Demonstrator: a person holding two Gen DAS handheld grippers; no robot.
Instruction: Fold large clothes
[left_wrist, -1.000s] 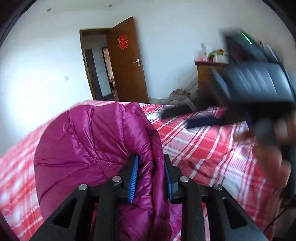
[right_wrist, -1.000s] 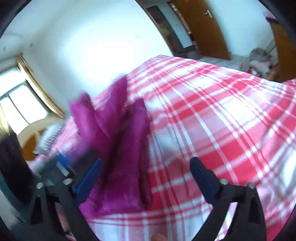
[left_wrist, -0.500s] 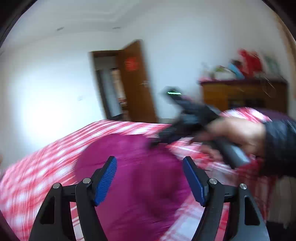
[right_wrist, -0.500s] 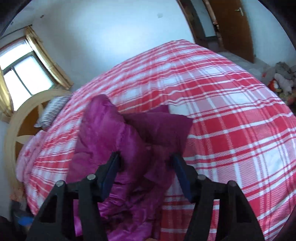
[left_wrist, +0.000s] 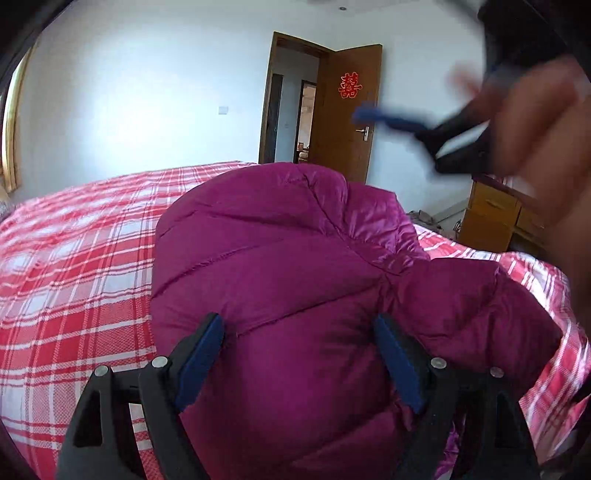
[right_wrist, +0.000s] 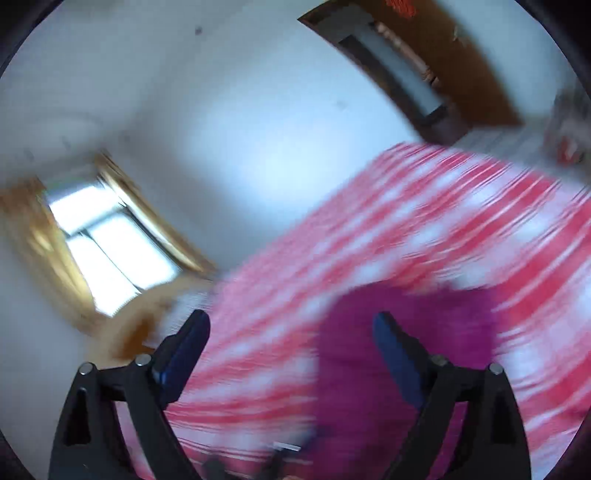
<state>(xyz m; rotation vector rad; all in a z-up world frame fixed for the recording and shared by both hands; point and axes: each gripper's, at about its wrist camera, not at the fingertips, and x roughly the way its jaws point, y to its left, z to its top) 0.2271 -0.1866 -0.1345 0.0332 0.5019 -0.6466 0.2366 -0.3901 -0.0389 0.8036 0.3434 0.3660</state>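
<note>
A magenta puffer jacket (left_wrist: 295, 258) lies bunched in a mound on the red-and-white plaid bed (left_wrist: 74, 258). My left gripper (left_wrist: 297, 325) hovers low over its near side, jaws opening wide. The quilted fabric bulges up between the blue pads, which do not press on it. In the blurred right wrist view, my right gripper (right_wrist: 291, 321) is lifted above the bed (right_wrist: 443, 221), jaws opening with nothing between them. The jacket (right_wrist: 406, 325) shows below and behind its right finger. A person's hand (left_wrist: 535, 122) carries that gripper at the upper right of the left wrist view.
An open brown door (left_wrist: 347, 110) with a red paper ornament stands in the far wall. A wooden dresser (left_wrist: 491, 218) sits right of the bed. A gold-curtained window (right_wrist: 110, 251) and a wooden headboard (right_wrist: 147, 325) lie at the bed's other end.
My left gripper let go of the jacket fold, opened wide, and the jacket dropped into a mound. My right gripper briefly narrowed around the jacket, then opened and swung up off it.
</note>
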